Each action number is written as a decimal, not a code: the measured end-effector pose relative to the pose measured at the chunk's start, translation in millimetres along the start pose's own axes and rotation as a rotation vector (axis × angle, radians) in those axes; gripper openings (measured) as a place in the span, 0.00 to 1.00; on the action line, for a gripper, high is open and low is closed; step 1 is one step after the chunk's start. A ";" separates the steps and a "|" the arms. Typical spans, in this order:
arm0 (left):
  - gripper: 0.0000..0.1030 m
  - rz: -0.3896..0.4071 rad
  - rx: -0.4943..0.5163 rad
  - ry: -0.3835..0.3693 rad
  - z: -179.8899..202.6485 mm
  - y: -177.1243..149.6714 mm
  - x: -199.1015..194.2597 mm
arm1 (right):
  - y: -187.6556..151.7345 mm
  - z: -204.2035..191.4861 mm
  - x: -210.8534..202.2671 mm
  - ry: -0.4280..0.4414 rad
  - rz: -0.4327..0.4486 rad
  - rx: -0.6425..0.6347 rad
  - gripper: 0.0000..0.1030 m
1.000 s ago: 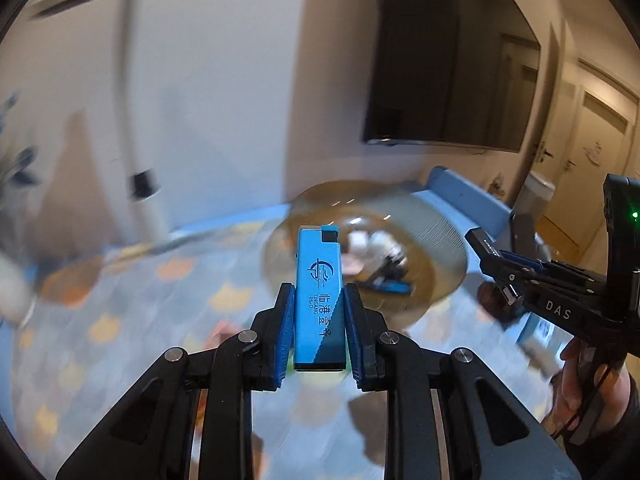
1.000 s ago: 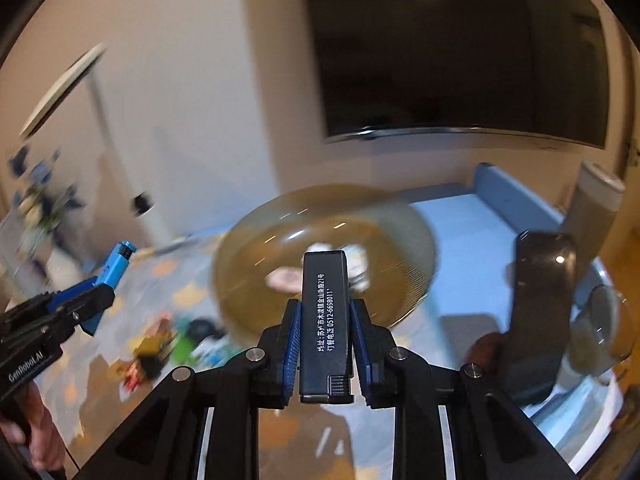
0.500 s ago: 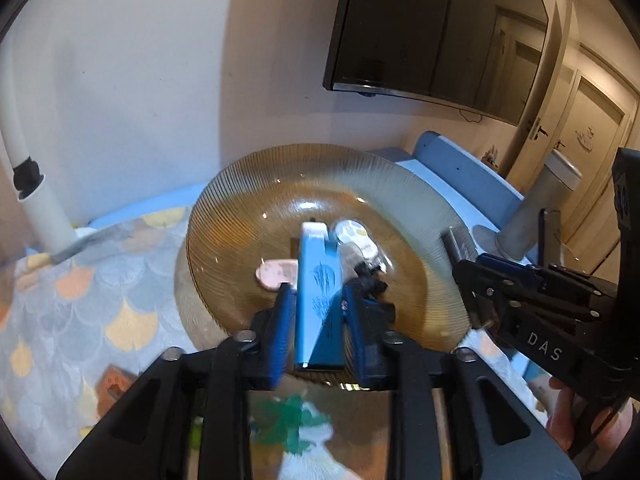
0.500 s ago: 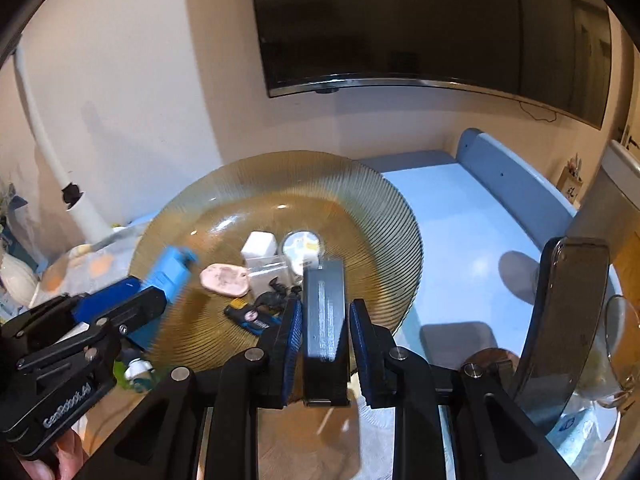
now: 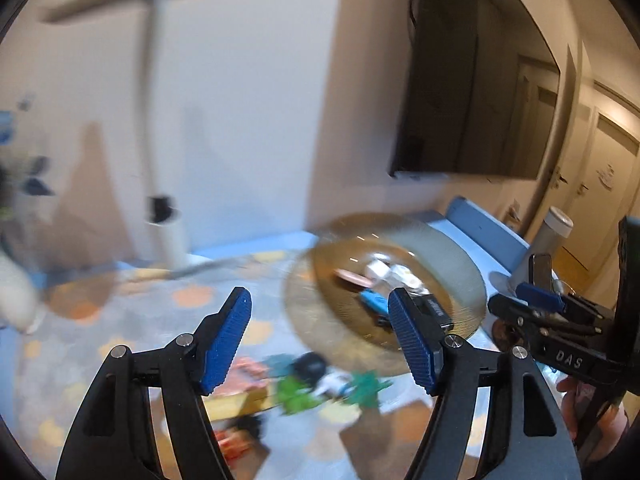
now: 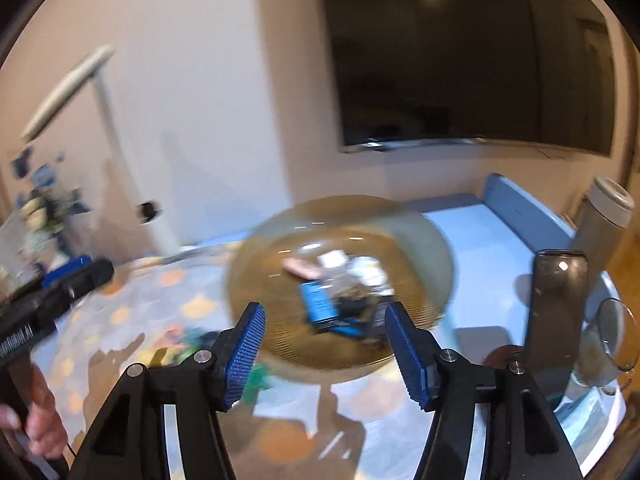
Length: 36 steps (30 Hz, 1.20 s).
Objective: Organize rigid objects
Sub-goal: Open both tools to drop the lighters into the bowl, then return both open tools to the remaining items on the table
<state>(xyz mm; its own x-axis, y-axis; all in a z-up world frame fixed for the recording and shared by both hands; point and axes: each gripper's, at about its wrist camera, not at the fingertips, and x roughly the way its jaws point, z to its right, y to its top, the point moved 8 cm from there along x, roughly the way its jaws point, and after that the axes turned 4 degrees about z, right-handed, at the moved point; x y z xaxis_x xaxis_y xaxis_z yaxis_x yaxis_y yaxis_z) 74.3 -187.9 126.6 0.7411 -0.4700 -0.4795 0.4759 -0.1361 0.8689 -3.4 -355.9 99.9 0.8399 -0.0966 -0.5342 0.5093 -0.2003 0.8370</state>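
Note:
My left gripper [image 5: 320, 336] is open and empty, above the patterned table, left of the amber glass bowl [image 5: 460, 256]. My right gripper [image 6: 324, 346] is open and empty, just in front of the bowl [image 6: 432, 248]. A blue lighter [image 6: 318, 302] lies in the bowl among several small items; it also shows in the left wrist view [image 5: 374, 302]. A black lighter [image 5: 436, 310] lies near the bowl's right rim. The right gripper shows in the left wrist view [image 5: 532, 304], and the left gripper shows in the right wrist view [image 6: 76, 276]. Both views are blurred.
Small green and coloured toys [image 5: 304, 388] lie on the table in front of the bowl. A white lamp post [image 5: 168, 236] stands at the back left. A dark phone on a stand [image 6: 556, 304], a glass [image 6: 608, 344] and a grey cylinder [image 6: 608, 216] stand to the right.
Both grippers opened and let go of their lighters, which now lie in the bowl. Both grippers have drawn back and up from the bowl.

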 end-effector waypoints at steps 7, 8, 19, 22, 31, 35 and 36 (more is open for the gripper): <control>0.78 0.046 -0.077 0.106 -64.3 -43.3 -71.6 | -64.4 -64.8 2.3 0.141 -0.015 -0.080 0.59; 0.78 0.028 -0.100 0.125 -75.2 -64.6 -71.7 | -74.9 -66.2 10.1 0.145 -0.028 -0.085 0.59; 0.78 -0.074 -0.214 0.142 -124.4 -169.9 -31.7 | -132.9 -69.6 54.1 0.161 -0.128 -0.105 0.60; 0.78 -0.117 -0.230 0.129 -124.5 -176.4 -27.8 | -135.6 -69.0 59.2 0.158 -0.158 -0.100 0.60; 0.78 -0.131 -0.138 0.129 -106.2 -174.9 -25.7 | -137.9 -76.3 56.4 0.123 -0.139 -0.157 0.66; 0.78 -0.131 -0.125 0.132 -104.7 -175.2 -25.7 | -135.9 -73.7 55.6 0.127 -0.131 -0.143 0.71; 0.78 -0.131 -0.126 0.132 -104.8 -175.4 -25.6 | -135.7 -73.4 56.0 0.128 -0.132 -0.141 0.71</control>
<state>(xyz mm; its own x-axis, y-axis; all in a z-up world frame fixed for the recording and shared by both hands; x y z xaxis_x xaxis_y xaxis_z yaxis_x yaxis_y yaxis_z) 21.5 -60.6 -26.4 0.7203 -0.3361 -0.6068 0.6217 -0.0752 0.7797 -11.7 -262.6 -34.9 0.7765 0.0476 -0.6283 0.6301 -0.0636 0.7739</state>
